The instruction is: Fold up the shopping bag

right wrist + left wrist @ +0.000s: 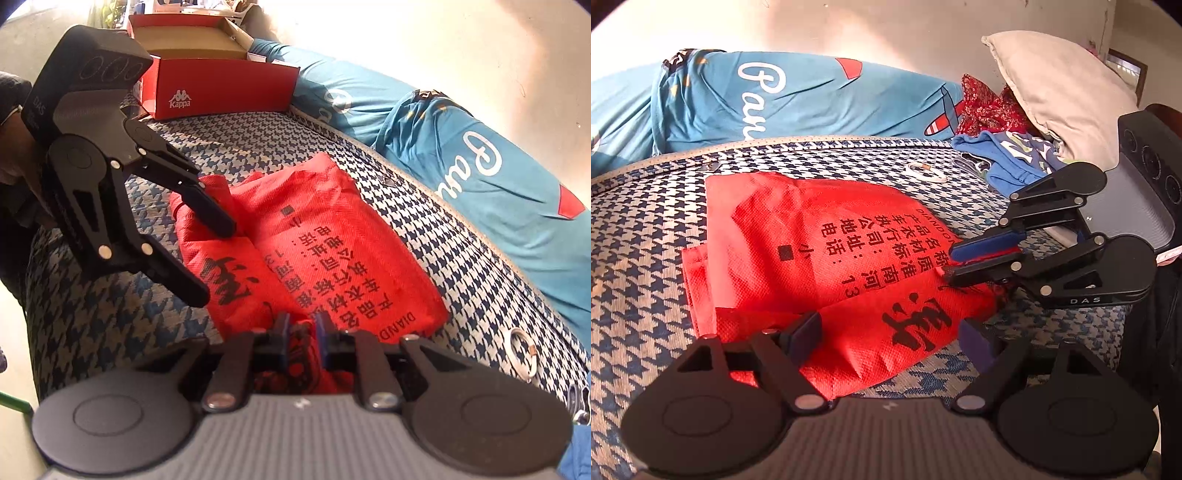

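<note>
Right gripper [301,332] on bag [332,229] edge.

red shopping bag [332,236], right gripper [302,332] pinching edge

Both views are bright with warm daylight that falls hard across the red bag [798,240] and washes the wall [849,29] behind almost to white, strongest in the upper right of the right wrist view. The fisheye lenses bend the edge of the checked mattress [646,258] into a curve and leave dark rounded corners around each picture. Sharp shadows lie in the bag's creases, while the nearest parts of each camera's own gripper, along the bottom edge, are soft and out of focus; the middle distance is fairly sharp.
</note>
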`<state>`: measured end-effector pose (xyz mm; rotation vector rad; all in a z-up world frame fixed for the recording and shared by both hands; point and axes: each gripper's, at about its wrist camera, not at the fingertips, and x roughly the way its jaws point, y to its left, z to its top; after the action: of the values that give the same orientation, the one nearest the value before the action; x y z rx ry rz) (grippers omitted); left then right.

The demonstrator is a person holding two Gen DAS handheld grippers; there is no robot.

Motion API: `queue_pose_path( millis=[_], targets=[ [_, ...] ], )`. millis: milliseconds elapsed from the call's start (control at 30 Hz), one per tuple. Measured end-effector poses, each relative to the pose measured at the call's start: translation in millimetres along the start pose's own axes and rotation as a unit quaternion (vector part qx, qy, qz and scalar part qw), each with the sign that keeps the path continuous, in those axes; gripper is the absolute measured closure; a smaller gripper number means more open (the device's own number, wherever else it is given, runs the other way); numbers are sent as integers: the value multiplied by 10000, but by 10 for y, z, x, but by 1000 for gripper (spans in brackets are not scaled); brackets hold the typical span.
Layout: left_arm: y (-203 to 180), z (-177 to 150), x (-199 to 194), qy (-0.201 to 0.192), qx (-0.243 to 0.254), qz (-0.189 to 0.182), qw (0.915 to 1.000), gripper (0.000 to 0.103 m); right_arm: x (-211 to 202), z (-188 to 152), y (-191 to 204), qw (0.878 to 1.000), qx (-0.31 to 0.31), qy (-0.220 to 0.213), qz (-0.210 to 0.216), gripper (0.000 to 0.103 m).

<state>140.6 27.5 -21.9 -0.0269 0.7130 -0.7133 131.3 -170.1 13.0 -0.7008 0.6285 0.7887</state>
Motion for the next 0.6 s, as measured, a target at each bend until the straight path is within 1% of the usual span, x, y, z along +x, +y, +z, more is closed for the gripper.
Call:
queue_pose_path(
  millis=[100, 167, 267, 500, 600],
  targets=[
    [12, 3, -8, -17, -64, -13, 10000, 22, -74, -11, -25, 10000, 17, -43, 86, 86],
    [15, 2, -11, -25, -79, -18, 10000, 22, -127, -24, -33, 9998, 14, -76, 162, 82],
    [18, -1, -14, -35, -90, -22, 10000, 22, -205, -45, -12, 9997, -60, -105, 221, 81],
    [20, -9, -20, -53, -104, -20, 9999, 22, -391, -101, -32, 9998, -85, -135, 85, 81],
    [22, -7, -18, -58, -127, -14, 9999, 22, -395, -113, -42, 9999, -46, -116, 107, 81]
  ],
)
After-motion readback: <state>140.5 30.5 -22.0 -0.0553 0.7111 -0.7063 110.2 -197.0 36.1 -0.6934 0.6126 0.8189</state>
